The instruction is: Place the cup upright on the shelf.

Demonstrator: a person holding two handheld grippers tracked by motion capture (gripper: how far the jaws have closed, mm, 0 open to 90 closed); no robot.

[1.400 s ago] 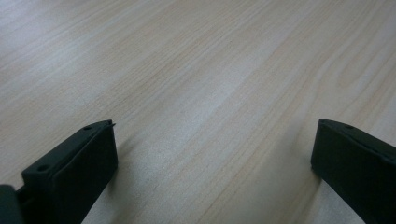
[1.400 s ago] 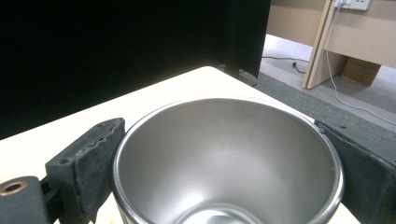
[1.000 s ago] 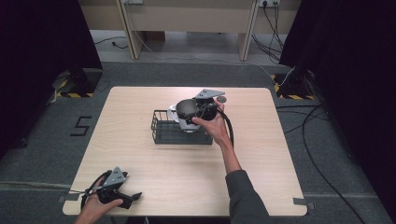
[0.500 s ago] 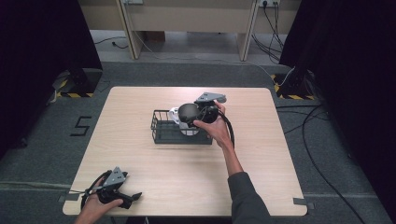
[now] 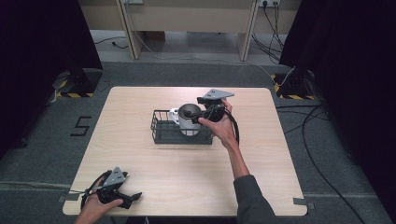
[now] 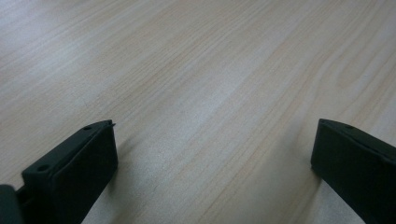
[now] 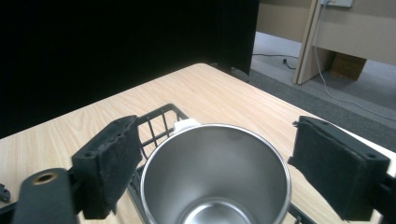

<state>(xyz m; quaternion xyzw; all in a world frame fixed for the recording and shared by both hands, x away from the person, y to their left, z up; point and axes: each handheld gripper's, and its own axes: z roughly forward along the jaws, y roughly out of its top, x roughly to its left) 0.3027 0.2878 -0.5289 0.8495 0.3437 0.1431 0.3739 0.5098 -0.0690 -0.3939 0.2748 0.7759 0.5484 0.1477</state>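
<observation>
Both grippers unmoved; right gripper point(image 5: 201, 114) fingers spread around steel cup point(image 7: 215, 175).

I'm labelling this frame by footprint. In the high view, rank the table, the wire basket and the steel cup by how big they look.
Largest to smallest:
1. Table
2. Wire basket
3. Steel cup, standing in the basket; part of it is hidden behind the right tongs.

The right gripper point(image 5: 200, 114) has drawn back a little toward the bench's right side, away from the steel cup point(image 5: 188, 118) standing in the black wire basket point(image 5: 161, 131). A second ago it sat over the cup's mouth and hid it; now the open rim shows, and the fingers point(image 7: 109, 163) seem parted on either side of it.
</observation>
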